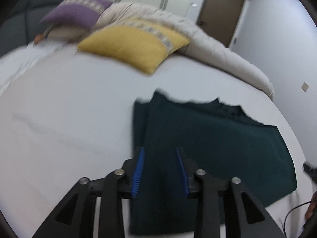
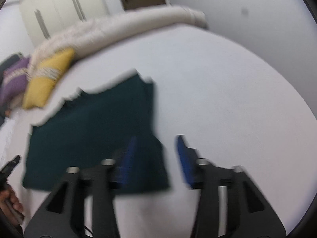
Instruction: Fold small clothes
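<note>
A dark green garment [image 1: 218, 138] lies folded and flat on the white bed sheet [image 1: 69, 99], with a jagged far edge. My left gripper [image 1: 159, 149] hovers over its near left part, open, blue pads apart with the cloth showing below between them. In the right wrist view the same garment [image 2: 89, 129] fills the left half. My right gripper [image 2: 156, 138] is open over its near right corner, one pad above the cloth, the other above bare sheet [image 2: 218, 79]. Both views are blurred.
A yellow pillow [image 1: 134, 43] and a purple pillow [image 1: 75, 13] lie at the head of the bed, beside a rolled cream duvet [image 1: 218, 49]. A brown door [image 1: 220, 13] and white wardrobe stand behind. A hand [image 2: 10, 202] shows at the left edge.
</note>
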`<act>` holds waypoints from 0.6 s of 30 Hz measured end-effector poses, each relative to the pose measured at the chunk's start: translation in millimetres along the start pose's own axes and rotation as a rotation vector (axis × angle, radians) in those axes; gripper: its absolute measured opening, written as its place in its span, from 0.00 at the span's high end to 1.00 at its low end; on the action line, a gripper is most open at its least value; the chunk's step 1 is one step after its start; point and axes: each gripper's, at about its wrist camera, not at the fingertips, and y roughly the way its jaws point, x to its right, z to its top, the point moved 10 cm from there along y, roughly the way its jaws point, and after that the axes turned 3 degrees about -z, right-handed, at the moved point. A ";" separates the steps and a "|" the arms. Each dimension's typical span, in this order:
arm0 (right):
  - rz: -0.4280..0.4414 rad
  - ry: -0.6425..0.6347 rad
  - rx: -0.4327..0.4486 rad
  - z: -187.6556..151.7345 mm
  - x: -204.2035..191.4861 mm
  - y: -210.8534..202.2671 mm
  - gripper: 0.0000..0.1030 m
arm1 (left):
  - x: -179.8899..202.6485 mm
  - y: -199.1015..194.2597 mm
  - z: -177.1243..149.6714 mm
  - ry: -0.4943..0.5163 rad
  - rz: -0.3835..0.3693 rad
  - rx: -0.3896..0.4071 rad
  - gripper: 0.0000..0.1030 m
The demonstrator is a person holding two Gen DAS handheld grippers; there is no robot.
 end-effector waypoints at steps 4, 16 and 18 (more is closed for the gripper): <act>0.245 -0.055 -0.010 33.7 -79.8 23.6 0.38 | 30.1 26.2 41.8 0.060 -0.019 0.067 0.60; 0.489 0.232 -0.199 42.4 -103.8 173.2 0.94 | -8.0 111.1 17.4 -0.120 -0.170 -0.071 0.71; 0.505 0.330 -0.157 56.2 -70.0 173.9 0.98 | -9.9 112.2 17.4 -0.140 -0.185 -0.065 0.72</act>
